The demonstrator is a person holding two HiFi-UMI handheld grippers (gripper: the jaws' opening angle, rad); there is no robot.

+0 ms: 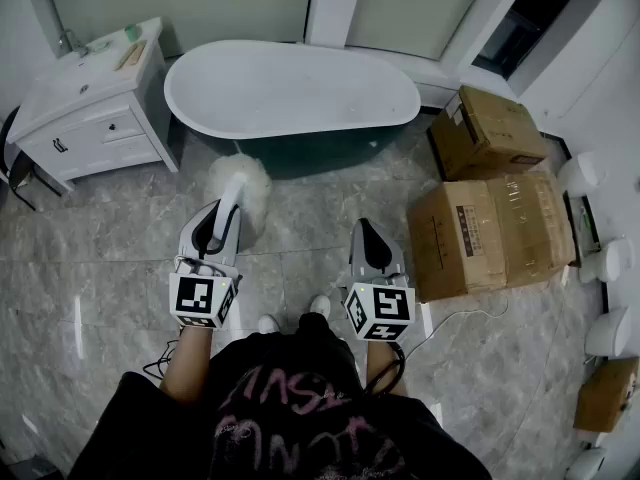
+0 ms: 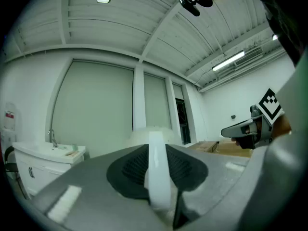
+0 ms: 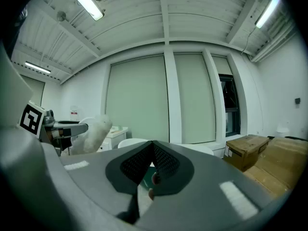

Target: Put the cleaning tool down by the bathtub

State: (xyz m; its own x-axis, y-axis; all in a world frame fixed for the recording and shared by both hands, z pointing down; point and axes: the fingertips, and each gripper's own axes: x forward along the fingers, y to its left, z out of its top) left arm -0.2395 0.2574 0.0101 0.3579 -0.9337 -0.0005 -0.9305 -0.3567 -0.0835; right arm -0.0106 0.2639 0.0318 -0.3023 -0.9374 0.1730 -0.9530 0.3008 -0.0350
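— So, where is the cleaning tool sitting?
— The left gripper is pinching its white handle, the fluffy head hovering near the bathtub
— And the right gripper?
— Its jaws are pressing together on nothing. The tool is looking light and soft, so gripping the stiff handle is probably serving best

The tub is smooth, glossy white. Before it, the floor is polished grey stone-look tile. The duster has a fluffy white head and smooth plastic handle. Right of the tub, boxes are matt brown cardboard.
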